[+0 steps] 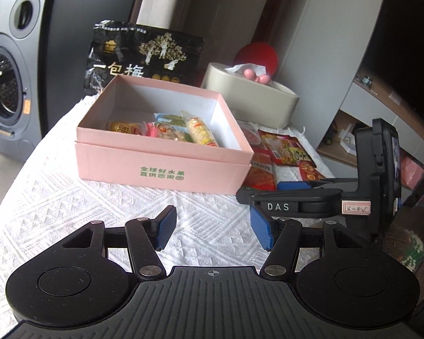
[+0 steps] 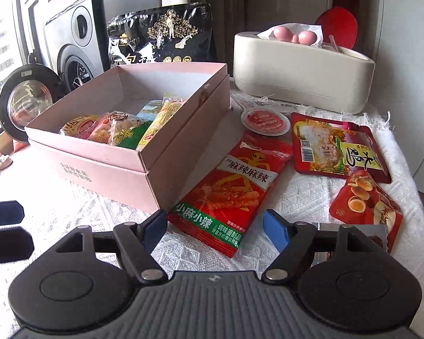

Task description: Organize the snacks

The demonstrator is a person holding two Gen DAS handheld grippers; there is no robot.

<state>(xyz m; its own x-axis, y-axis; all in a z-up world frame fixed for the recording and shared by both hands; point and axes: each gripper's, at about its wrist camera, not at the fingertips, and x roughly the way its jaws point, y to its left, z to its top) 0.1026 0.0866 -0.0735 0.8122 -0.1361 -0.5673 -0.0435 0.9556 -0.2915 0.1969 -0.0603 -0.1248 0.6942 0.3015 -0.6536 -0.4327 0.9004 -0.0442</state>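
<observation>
A pink box (image 1: 161, 166) (image 2: 132, 178) stands on the white cloth and holds several small snack packets (image 1: 166, 131) (image 2: 118, 131). To its right lie a big red spicy-strip bag (image 2: 229, 195), a red meat packet (image 2: 336, 147), a red packet of small cakes (image 2: 367, 206) and a round jelly cup (image 2: 264, 120). My right gripper (image 2: 216, 228) is open over the near end of the big red bag, with nothing gripped. My left gripper (image 1: 213, 230) is open above bare cloth in front of the box. The right gripper (image 1: 264, 195) shows from the side in the left wrist view.
A large black snack bag (image 1: 144, 53) (image 2: 161, 36) stands behind the box. A cream tissue box (image 1: 251, 96) (image 2: 302, 67) with a pink clip sits at the back right. A washing machine (image 1: 8, 84) stands left of the table; shelves (image 1: 361, 107) stand to the right.
</observation>
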